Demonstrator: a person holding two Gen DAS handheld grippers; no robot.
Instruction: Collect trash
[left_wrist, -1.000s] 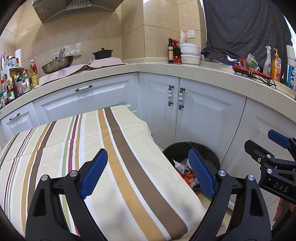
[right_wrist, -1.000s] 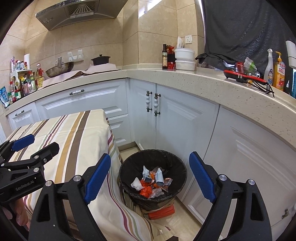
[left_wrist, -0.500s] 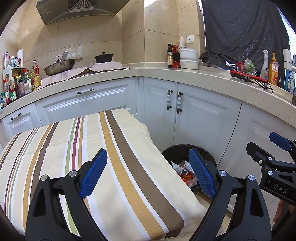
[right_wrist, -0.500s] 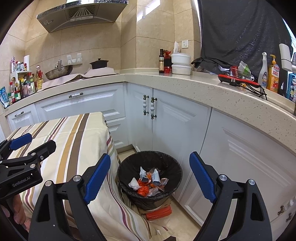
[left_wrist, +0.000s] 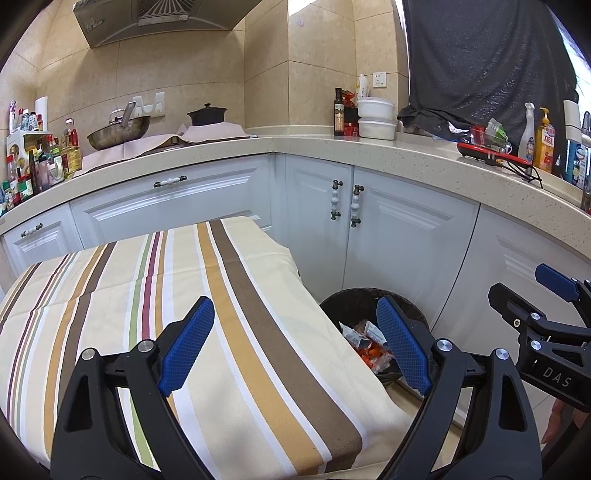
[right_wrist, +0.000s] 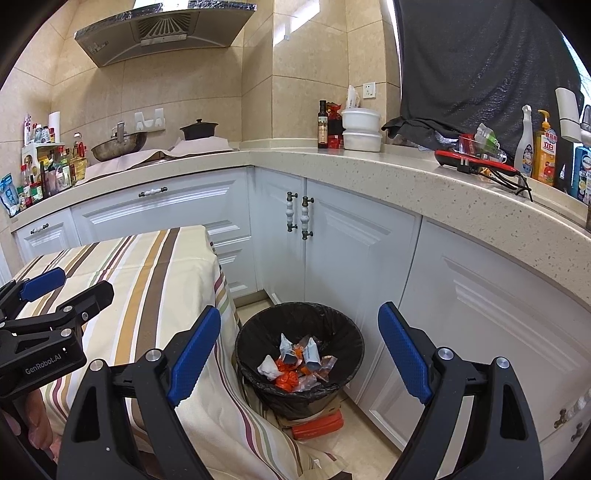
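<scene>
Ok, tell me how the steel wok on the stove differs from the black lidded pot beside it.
The shallow bare-steel wok is shiny, wide and open, with a utensil handle sticking up from it; the small black lidded pot is matte, narrower and closed under a knobbed lid. The wok sits left, nearer the condiment bottles; the pot sits right, nearer the wall corner. Both rest on the cloth-covered stove top under the range hood.

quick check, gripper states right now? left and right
Left gripper: jaws open, holding nothing, over the striped tablecloth.
Right gripper: jaws open, holding nothing, above the trash bin.
</scene>
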